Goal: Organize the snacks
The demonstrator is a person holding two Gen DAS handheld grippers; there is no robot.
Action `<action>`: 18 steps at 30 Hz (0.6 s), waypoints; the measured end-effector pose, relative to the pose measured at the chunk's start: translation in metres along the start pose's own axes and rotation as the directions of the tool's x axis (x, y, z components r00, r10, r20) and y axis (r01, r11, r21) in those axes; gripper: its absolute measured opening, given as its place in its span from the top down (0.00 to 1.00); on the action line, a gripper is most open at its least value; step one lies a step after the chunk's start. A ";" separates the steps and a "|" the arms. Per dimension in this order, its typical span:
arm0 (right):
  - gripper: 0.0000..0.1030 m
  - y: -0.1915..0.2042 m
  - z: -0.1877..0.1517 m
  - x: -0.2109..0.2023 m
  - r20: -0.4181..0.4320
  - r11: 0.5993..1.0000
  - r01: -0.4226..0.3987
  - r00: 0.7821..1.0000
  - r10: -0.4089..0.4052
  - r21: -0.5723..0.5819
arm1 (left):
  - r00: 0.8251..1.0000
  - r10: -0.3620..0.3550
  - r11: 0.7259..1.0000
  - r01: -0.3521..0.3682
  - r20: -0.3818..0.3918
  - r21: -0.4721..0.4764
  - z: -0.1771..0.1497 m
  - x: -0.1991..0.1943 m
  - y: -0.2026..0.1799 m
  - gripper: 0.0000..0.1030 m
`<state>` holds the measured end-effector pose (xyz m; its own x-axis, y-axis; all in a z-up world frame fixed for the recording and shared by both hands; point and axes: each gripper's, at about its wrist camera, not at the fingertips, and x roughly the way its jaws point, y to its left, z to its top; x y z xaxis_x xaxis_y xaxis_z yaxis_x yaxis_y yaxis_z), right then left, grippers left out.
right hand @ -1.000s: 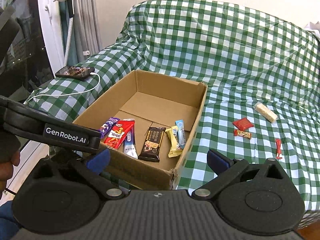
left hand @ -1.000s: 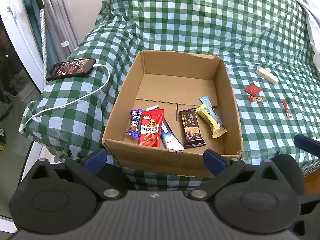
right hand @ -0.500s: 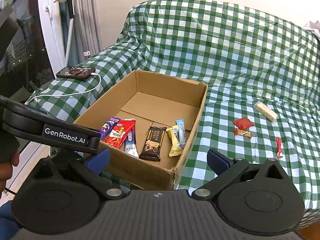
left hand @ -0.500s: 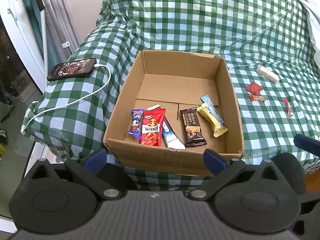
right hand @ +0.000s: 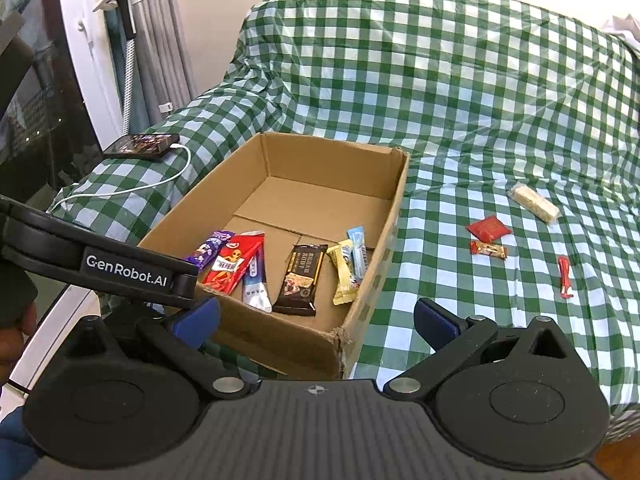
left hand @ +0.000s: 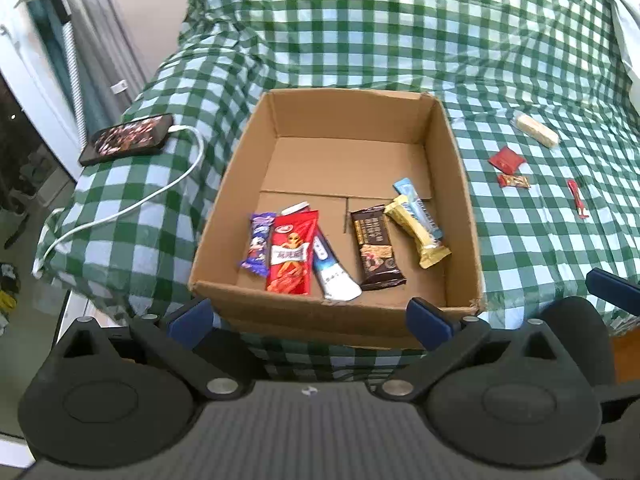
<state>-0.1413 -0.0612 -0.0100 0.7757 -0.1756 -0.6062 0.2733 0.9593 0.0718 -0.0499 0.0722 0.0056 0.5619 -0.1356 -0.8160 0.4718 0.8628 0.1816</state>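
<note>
While six snacks already lie in a row along the near end of the box (left hand: pixel 256 168), four more wait on the cloth (left hand: pixel 520 256) to its right: a pale bar (left hand: pixel 536 131) farthest off, a red packet (left hand: pixel 507 159), a small sweet (left hand: pixel 513 181) just near of it, and a thin red stick (left hand: pixel 577 199) further right. In the box, from left, sit a purple bar (left hand: pixel 258 243), a red pack (left hand: pixel 291 257) lying over a blue-and-white pack (left hand: pixel 333 272), a brown bar (left hand: pixel 375 253), and a gold bar (left hand: pixel 418 237) lying across a light-blue bar (left hand: pixel 418 208). The far half of the box is bare.

Over the last second almost nothing has changed: both views have drifted only slightly, no snack has moved, and neither tool has gone toward the cloth. The left gripper (left hand: pixel 308 318) hangs before the near wall of the box with its jaws released and nothing between them; the right gripper (right hand: pixel 316 318), near the box's right corner, is likewise spread and empty. I judge this a pause between picks, with the sorting a little over half done. The right gripper looks better placed for the loose four.

Far left, a phone (left hand: pixel 128 139) lies on its cable (left hand: pixel 160 196), apart from the work.
</note>
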 end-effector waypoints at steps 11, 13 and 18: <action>0.01 -0.084 0.000 0.007 -0.001 0.973 0.145 0.989 -0.148 0.178 | 0.998 -0.067 0.985 0.064 0.011 0.161 0.052 0.021 -0.074 0.00; 0.01 -0.108 -0.002 0.011 -0.009 0.958 0.190 0.981 -0.192 0.216 | 0.995 -0.095 0.978 0.093 0.002 0.188 0.069 0.029 -0.093 0.00; 0.01 -0.174 -0.001 0.029 -0.034 0.902 0.317 0.946 -0.321 0.292 | 0.984 -0.173 0.957 0.178 -0.038 0.231 0.117 0.060 -0.147 0.00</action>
<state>-0.1669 -0.2334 -0.0404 0.6270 -0.4667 -0.6237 0.6584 0.7454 0.1041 -0.0057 -0.1195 -0.0061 0.4453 -0.2646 -0.8554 0.7080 0.6889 0.1555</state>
